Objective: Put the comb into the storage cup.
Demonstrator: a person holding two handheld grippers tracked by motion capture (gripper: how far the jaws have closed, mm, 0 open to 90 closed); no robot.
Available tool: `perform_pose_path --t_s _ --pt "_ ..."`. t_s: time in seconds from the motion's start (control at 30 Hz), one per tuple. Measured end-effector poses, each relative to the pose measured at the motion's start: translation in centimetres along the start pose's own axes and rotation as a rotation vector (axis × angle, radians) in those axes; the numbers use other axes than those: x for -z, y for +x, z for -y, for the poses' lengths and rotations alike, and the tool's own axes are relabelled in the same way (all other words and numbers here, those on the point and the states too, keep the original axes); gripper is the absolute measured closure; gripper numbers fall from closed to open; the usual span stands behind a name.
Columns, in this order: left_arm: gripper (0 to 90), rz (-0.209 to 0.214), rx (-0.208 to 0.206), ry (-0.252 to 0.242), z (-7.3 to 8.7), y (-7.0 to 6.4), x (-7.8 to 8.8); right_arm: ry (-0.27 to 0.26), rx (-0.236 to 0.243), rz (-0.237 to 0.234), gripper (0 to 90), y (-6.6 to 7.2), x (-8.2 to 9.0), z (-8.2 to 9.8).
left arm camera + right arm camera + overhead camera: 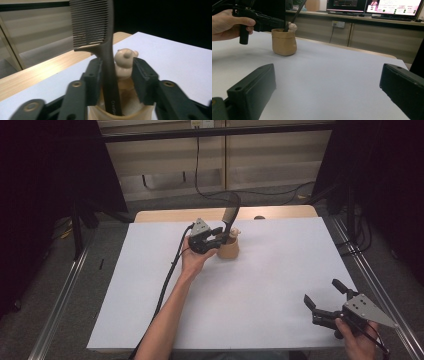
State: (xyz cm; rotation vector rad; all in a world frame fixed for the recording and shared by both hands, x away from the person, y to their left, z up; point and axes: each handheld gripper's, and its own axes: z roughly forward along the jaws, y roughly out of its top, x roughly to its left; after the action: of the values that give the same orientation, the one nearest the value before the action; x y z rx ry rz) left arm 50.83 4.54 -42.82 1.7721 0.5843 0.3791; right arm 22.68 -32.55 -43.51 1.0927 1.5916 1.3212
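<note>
A dark comb (231, 214) stands upright, teeth end up, in a tan cup (229, 250) with a small bear figure (234, 233) on its rim, at the back middle of the white table cover (260, 285). My left gripper (223, 236) reaches over the cup from the left. In the left gripper view the comb (92, 22) has its handle between the jaws of the left gripper (117, 72), close against one pad with a gap to the other; the bear figure (124, 61) sits behind. My right gripper (322, 292) rests open and empty at the front right, aimed at the cup (284, 42).
The wooden table edge (200, 213) shows behind the white cover. A black cable (167, 280) trails from the left gripper along the forearm. Lit monitors (392, 6) stand on a counter beyond the table. Metal rails (65, 290) run along both sides.
</note>
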Motion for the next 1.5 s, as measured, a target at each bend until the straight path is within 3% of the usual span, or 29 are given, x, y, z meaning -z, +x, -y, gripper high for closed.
perform_pose_path --t_s 0.37,0.63,0.73,0.9,1.03,1.13,1.2,1.23,1.37,1.5 --pt "36.2 -0.039 -0.017 -0.012 -0.5 -0.3 0.2 0.0 0.0 -0.001 0.0 0.0 0.0 0.0" --pt "21.0 -0.044 0.026 -0.025 -0.8 -0.6 0.3 0.002 0.002 0.002 0.0 0.0 0.0 0.0" --pt "16.9 -0.069 0.011 -0.026 -1.0 -0.7 0.5 0.003 0.0 0.005 0.0 -0.1 0.1 0.0" --pt "6.0 -0.074 0.03 -0.04 -1.5 -0.8 0.9 0.001 0.0 0.006 0.0 -0.1 0.1 0.1" --pt "4.2 -0.077 0.028 -0.066 -2.0 -0.9 1.3 0.004 -0.003 0.012 0.0 -0.2 0.0 0.1" --pt "1.7 -0.097 0.032 -0.05 -2.4 -1.0 1.8 0.003 -0.007 0.014 0.0 -0.3 -0.2 0.1" --pt "1.6 -0.112 0.007 -0.037 -2.6 -1.1 2.2 0.001 -0.003 0.008 0.0 -0.2 -0.3 0.1" --pt "1.6 -0.121 -0.004 -0.042 -2.7 -1.1 2.3 -0.001 -0.002 0.006 0.0 -0.2 -0.3 0.1" --pt "1.8 -0.118 0.017 -0.046 -2.9 -1.1 3.0 0.001 -0.002 0.009 0.0 -0.2 -0.3 0.1" --pt "2.0 -0.138 -0.002 -0.061 -2.8 -1.3 3.5 -0.002 -0.001 0.008 0.0 -0.2 -0.3 0.1"
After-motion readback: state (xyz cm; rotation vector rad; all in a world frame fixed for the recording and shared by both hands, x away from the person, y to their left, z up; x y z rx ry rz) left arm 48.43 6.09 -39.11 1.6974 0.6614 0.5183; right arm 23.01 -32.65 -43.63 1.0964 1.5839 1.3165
